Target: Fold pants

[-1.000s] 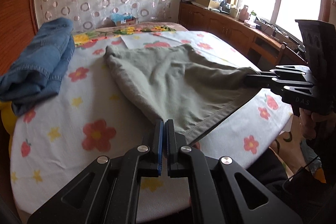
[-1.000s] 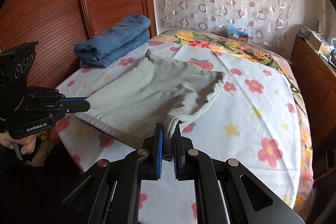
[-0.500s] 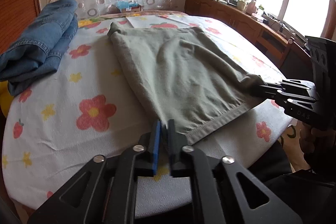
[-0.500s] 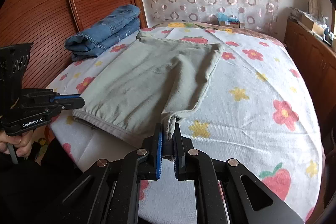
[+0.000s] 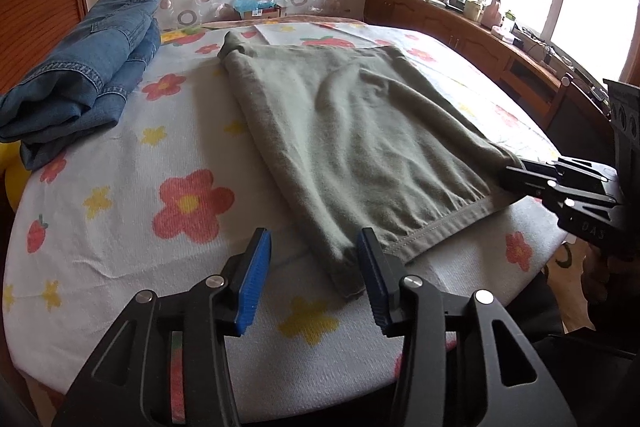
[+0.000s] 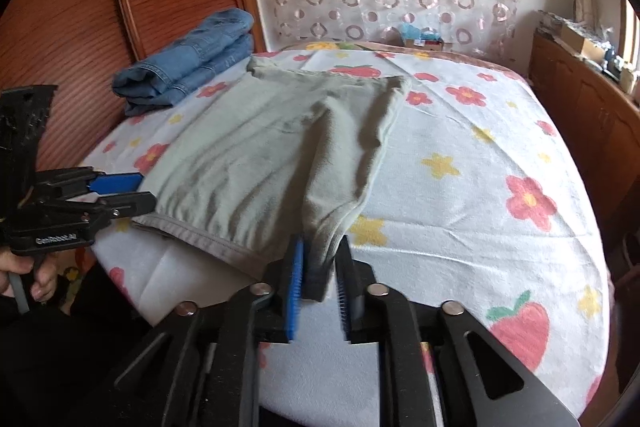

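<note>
Cloth: green pants (image 5: pixel 352 147) look soft, light, limp; they lie flat on the bed (image 5: pixel 120 227) ahead of both claws.
Left claw (image 5: pixel 312 267): wide open, empty, hem corner beside its right finger.
Right claw (image 6: pixel 318 279): partly open, corner between its fingers, not pinched.
Hold: hem corners, where the stitching seems thick.

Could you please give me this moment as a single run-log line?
step: release after fold | left gripper: open | right gripper: open, hem between fingers | green pants: flat on bed | jeans: folded, aside
</note>
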### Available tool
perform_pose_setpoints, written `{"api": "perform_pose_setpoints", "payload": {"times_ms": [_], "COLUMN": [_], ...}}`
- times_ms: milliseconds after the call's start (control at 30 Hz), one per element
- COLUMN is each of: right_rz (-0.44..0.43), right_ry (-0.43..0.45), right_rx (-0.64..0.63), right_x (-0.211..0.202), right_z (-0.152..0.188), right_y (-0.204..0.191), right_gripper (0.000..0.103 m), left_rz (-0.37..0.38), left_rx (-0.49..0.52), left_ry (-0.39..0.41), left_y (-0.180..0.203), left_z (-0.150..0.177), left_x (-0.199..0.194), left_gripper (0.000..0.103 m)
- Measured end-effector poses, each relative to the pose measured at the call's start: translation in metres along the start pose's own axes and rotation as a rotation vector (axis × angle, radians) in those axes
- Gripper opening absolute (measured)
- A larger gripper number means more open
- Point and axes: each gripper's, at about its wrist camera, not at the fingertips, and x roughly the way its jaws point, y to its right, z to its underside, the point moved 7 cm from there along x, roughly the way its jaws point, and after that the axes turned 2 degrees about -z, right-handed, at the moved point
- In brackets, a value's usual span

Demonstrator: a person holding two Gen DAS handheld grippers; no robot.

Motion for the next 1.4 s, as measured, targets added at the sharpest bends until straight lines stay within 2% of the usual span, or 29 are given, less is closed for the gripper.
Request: {"api": "perform_pose_setpoints", "payload": {"times_ms": [200,467,600,667,700,800,833,1400], "right_rz": [0.027,-0.010,-0.029,-0.045,-0.054,-0.066,-0.067,-0.105], "right_ry": [-0.009,-0.002,0.000,0.001,0.002,0.006,0.008,0.085], "right_rx": [0.008,0.015,0.023,0.020,0.019,0.014,0.015,0.009], "right_x": [0.001,-0.002,-0.002,-0.002,-0.002,-0.002,-0.003,-0.038], "right_z": [0.003,0.005,0.006,0.006,0.006,0.006,0.006,-0.005], "right_y": [0.001,-0.003,0.000,-0.001,-0.001,-0.004,-0.004,-0.009], "right_gripper": [0.030,0.030,0.030,0.022,0.019,0.013,0.013,0.011], "left_rz": [-0.007,-0.006,0.030,0.048,0.057,0.068,0.058,0.090], "left_rx": [-0.002,-0.002,-0.006,0.000,0.002,0.024,0.043,0.083], "left_ry": [0.017,0.019,0.017,0.016,0.017,0.025,0.030,0.113], "left_y": [0.000,0.000,0.003,0.005,0.007,0.014,0.016,0.029], "left_z": [0.001,0.002,0.004,0.004,0.004,0.004,0.004,-0.017], "left_x": [0.000,-0.002,-0.006,-0.006,-0.007,-0.009,-0.010,-0.050], "left_gripper": [0.047,0.047,0.036,0.029,0.022,0.008,0.007,0.005]}}
